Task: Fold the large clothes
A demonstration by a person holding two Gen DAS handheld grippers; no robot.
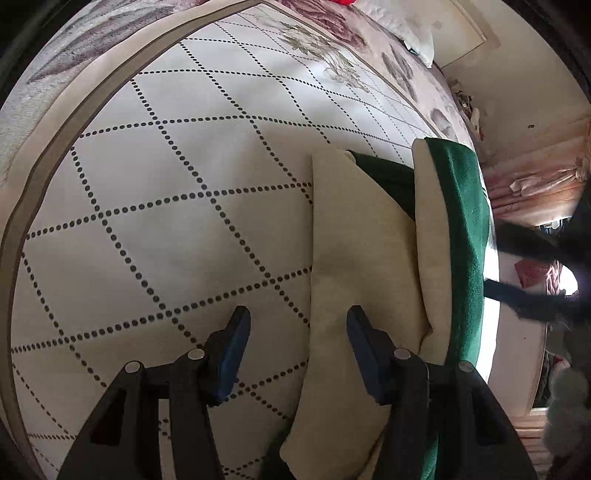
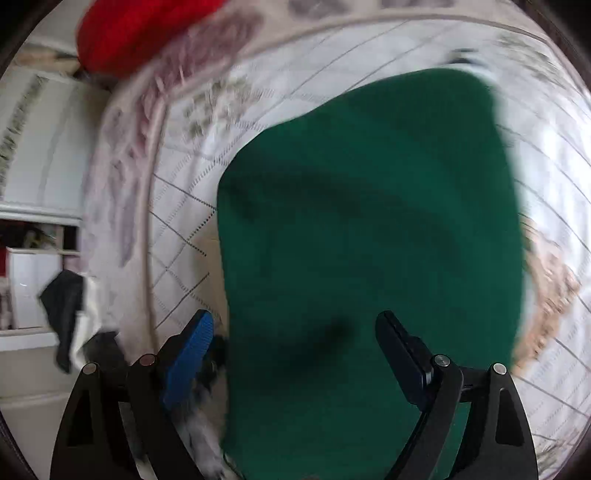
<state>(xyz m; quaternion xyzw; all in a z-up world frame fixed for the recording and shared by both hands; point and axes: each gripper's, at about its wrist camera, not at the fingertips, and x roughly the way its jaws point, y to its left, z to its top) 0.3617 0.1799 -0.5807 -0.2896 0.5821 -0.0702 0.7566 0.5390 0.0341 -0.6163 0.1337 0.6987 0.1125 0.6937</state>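
A large garment, dark green outside with a beige lining, lies folded lengthwise on the bed. In the left wrist view it runs along the right side. My left gripper is open and empty, its right finger over the beige lining edge. In the right wrist view, which is blurred, the green cloth fills the middle. My right gripper is open and empty just above the green cloth.
The bed cover is white with dotted diamond lines and a beige floral border. A red item lies at the far bed edge. A black and white cloth hangs at the left. The bed's edge is at the right.
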